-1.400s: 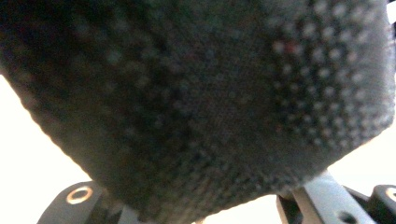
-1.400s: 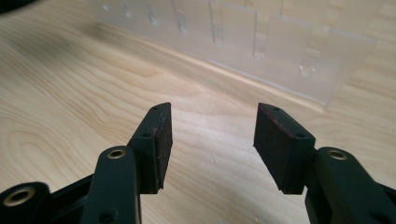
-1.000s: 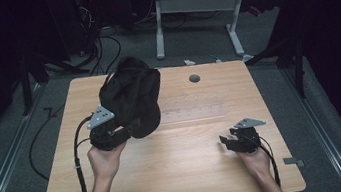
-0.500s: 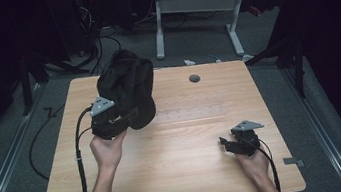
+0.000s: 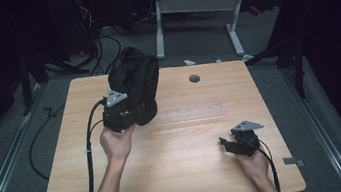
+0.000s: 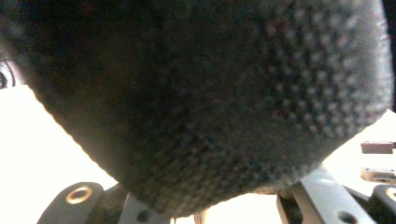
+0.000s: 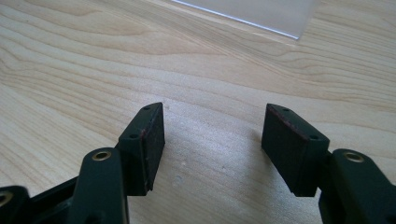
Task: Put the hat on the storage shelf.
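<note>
Left claw [image 5: 128, 113] is up off the bench [image 5: 194, 173], over the left half toward the far edge, held in the person's left hand [image 5: 117, 143]. It's clenched on a black fabric bundle [image 5: 135, 83], looks like a bag or cloth pouch, exact type unclear. The bundle hangs and bulges above and beyond the claw, lifted; can't tell if its lower edge touches the bench surface. In the left gripper view the black woven fabric [image 6: 210, 93] sits right against the camera, with a dotted mesh texture showing, and it covers the jaws, so the grip itself is hidden; only the claw's frame parts show at the bottom edge.

Grey three-cornered plate [image 5: 116, 98] is on top of the left claw, and its black cable [image 5: 89, 142] trails down along the left forearm toward the near edge.

Right claw [image 5: 226, 144] is low near the right near corner, held in the right hand [image 5: 253, 162], pointing left across the bench. Released: in the right gripper view both black pads [image 7: 152, 140] stand well apart with bare wood grain between them, nothing gripped. Whether it's touching the surface or just above it, can't tell.

A clear, pale flat sheet [image 7: 252, 14] lies on the bench beyond the right claw, near the top edge of the right gripper view. Round grey grommet [image 5: 194, 78] sits by the far edge, right of the bundle. The two claws are well apart.
</note>
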The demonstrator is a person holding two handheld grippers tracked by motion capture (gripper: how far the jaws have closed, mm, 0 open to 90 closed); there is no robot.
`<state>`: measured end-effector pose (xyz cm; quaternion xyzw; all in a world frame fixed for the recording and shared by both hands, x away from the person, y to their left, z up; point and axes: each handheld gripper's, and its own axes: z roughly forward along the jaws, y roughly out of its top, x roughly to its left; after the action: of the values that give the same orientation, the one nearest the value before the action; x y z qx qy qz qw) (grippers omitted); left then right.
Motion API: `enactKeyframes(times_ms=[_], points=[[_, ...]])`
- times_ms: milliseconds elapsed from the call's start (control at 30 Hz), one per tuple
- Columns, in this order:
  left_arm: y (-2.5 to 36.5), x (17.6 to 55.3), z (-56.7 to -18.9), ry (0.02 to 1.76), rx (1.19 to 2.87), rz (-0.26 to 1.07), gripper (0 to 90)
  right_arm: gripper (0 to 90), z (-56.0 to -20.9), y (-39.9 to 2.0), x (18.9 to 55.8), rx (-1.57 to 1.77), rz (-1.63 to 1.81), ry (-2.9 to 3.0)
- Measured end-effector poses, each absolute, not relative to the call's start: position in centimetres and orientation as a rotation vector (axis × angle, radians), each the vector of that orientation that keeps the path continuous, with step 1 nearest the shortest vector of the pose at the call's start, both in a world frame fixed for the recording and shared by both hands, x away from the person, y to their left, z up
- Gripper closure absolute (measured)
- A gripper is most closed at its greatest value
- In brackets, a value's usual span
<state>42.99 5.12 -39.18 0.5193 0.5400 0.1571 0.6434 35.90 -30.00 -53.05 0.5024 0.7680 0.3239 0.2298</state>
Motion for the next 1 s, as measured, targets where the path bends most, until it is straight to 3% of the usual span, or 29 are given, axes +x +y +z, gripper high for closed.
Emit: enactKeyframes(times_ms=[1000], points=[[3.2,43.9,-41.9,1.248,1.213,0.407,67.5,39.3,-53.1,-30.0,35.9,1.374,0.891,2.116]])
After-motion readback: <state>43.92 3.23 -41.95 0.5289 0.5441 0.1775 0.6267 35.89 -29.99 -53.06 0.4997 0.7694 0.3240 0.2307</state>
